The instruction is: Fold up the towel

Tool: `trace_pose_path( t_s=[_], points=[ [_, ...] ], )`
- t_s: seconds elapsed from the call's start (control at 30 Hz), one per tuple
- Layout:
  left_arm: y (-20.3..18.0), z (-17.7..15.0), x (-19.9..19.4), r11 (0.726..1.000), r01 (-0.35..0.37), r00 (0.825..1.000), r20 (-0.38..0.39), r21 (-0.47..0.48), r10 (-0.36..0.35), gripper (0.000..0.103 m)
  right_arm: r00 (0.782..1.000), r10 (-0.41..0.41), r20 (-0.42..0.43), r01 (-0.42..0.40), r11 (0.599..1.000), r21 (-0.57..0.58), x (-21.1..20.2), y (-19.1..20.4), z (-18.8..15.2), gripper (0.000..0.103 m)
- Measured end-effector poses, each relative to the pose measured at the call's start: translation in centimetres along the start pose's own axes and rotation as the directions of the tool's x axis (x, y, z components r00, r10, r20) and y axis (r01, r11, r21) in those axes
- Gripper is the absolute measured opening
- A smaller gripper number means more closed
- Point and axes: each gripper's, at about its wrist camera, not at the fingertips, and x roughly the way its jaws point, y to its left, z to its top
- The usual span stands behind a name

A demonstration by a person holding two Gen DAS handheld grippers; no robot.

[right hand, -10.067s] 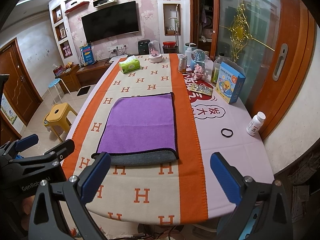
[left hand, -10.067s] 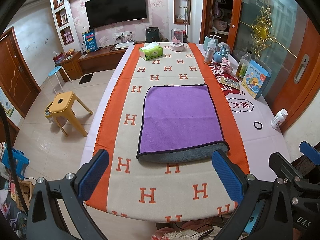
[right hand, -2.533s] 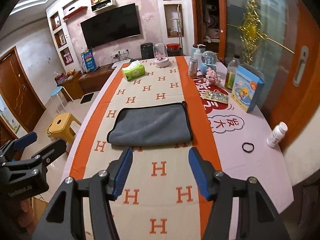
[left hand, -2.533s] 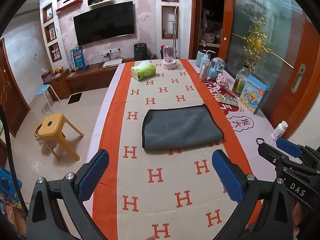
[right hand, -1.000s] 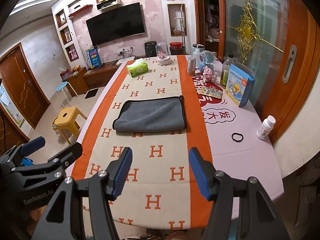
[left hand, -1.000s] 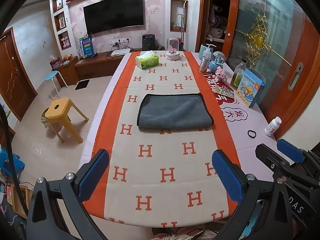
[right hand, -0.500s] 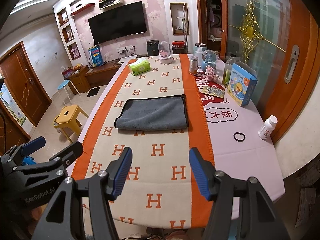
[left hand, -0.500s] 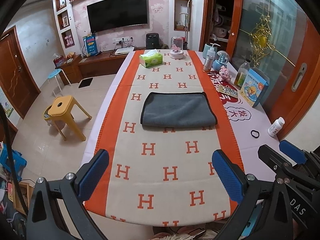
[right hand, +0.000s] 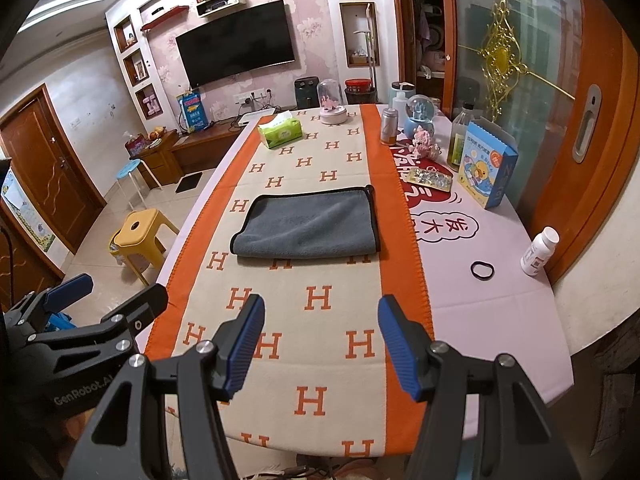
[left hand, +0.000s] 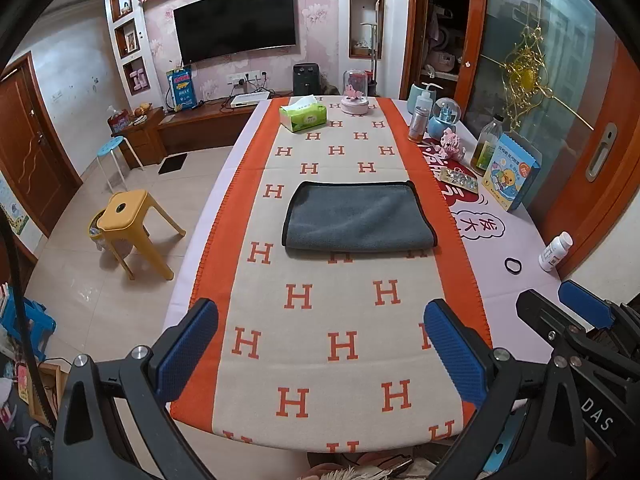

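Observation:
A grey towel [left hand: 358, 216] with a dark trimmed edge lies folded in half on the orange and cream table runner [left hand: 344, 320], fold edge toward me. It also shows in the right wrist view [right hand: 308, 226]. My left gripper [left hand: 322, 348] is open and empty, held back over the near end of the table, well short of the towel. My right gripper [right hand: 322, 346] is open, less wide, and empty, also over the near end. Each gripper shows at the edge of the other's view.
At the right of the table are a white pill bottle [left hand: 554, 250], a black hair tie [left hand: 513, 266], a blue box [left hand: 510, 172], bottles and a snow globe [left hand: 444, 118]. A green tissue box [left hand: 303, 118] stands at the far end. A yellow stool [left hand: 128, 220] stands on the floor, left.
The purple, unfolded towel of ten seconds ago is now folded in half, grey side up. Over the last second both grippers stayed back from it and open, with only small shifts of view.

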Motion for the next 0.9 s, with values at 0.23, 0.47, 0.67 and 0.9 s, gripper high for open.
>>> trace_pose_path(
  t_s=[0.23, 0.47, 0.67, 0.9],
  points=[
    [0.0, 0.0, 0.0, 1.000, 0.002, 1.000, 0.000, -0.001, -0.002, 0.102, 1.000, 0.000, -0.001, 0.000, 1.000, 0.002, 0.0, -0.1, 0.1, 0.059],
    [0.0, 0.0, 0.1, 1.000, 0.000, 1.000, -0.005, -0.001, 0.000, 0.102, 1.000, 0.002, -0.004, -0.002, 1.000, 0.004, 0.2, 0.0, 0.0, 0.059],
    [0.3, -0.4, 0.7, 1.000, -0.001, 1.000, -0.015, -0.002, 0.001, 0.102, 1.000, 0.007, -0.007, -0.007, 1.000, 0.004, 0.5, 0.2, -0.2, 0.059],
    [0.5, -0.5, 1.0, 1.000, -0.002, 1.000, -0.023, -0.004, 0.002, 0.102, 1.000, 0.008, -0.008, -0.008, 1.000, 0.004, 0.5, 0.2, -0.1, 0.059]
  ],
)
